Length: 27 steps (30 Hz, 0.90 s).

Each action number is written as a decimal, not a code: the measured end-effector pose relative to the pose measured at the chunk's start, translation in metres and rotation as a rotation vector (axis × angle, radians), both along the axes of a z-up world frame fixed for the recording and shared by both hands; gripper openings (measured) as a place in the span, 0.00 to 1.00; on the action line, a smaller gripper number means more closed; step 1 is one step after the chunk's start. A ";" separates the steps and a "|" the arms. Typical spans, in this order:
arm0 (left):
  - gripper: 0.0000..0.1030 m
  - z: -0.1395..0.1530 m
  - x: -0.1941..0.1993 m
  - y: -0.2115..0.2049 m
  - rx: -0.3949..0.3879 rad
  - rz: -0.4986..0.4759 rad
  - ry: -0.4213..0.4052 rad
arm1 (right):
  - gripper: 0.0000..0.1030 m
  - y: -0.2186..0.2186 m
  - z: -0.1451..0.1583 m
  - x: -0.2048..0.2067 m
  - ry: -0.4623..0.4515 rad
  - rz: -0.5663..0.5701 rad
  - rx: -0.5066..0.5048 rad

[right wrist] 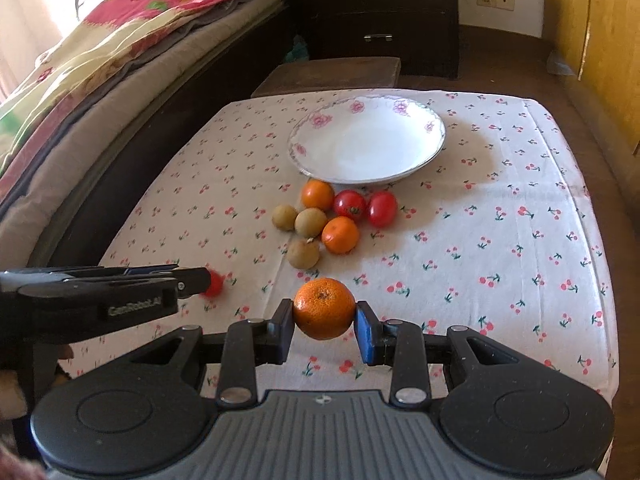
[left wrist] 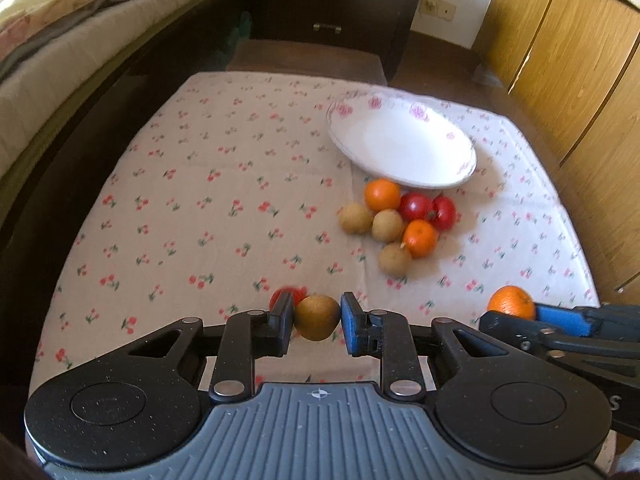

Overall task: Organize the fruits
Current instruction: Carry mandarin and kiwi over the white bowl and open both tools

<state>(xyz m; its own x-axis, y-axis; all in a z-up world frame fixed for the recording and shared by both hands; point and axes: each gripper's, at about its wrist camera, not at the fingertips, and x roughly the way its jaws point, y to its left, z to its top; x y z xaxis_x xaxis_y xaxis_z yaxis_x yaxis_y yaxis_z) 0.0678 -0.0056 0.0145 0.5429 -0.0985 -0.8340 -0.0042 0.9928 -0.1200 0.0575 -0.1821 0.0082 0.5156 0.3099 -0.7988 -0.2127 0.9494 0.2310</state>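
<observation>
My left gripper is shut on a brown round fruit, held just above the cherry-print cloth. A red tomato lies on the cloth right behind its left finger, mostly hidden. My right gripper is shut on an orange; in the left wrist view that orange shows at the right edge. A white flowered plate with nothing on it sits at the far side. Just in front of it lies a cluster of oranges, tomatoes and brown fruits.
A bed with blankets runs along the left of the table. A dark drawer unit and a low brown stool stand beyond the far edge. Wooden cupboard doors line the right side. My left gripper reaches in from the left, next to the tomato.
</observation>
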 end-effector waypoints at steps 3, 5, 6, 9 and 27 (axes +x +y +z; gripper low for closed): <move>0.32 0.004 0.010 -0.004 -0.025 -0.015 -0.012 | 0.33 -0.002 0.002 0.009 -0.005 -0.018 0.017; 0.32 0.005 0.019 -0.009 -0.035 -0.029 -0.020 | 0.33 -0.003 0.002 0.017 -0.008 -0.026 0.020; 0.32 0.005 0.024 -0.010 -0.042 -0.033 -0.024 | 0.33 -0.003 0.002 0.021 -0.008 -0.031 0.020; 0.32 0.005 0.042 -0.012 -0.071 -0.035 -0.030 | 0.33 -0.005 0.000 0.038 -0.010 -0.043 0.020; 0.31 -0.011 0.133 -0.028 -0.127 -0.023 -0.028 | 0.33 -0.011 -0.019 0.140 0.013 -0.084 -0.020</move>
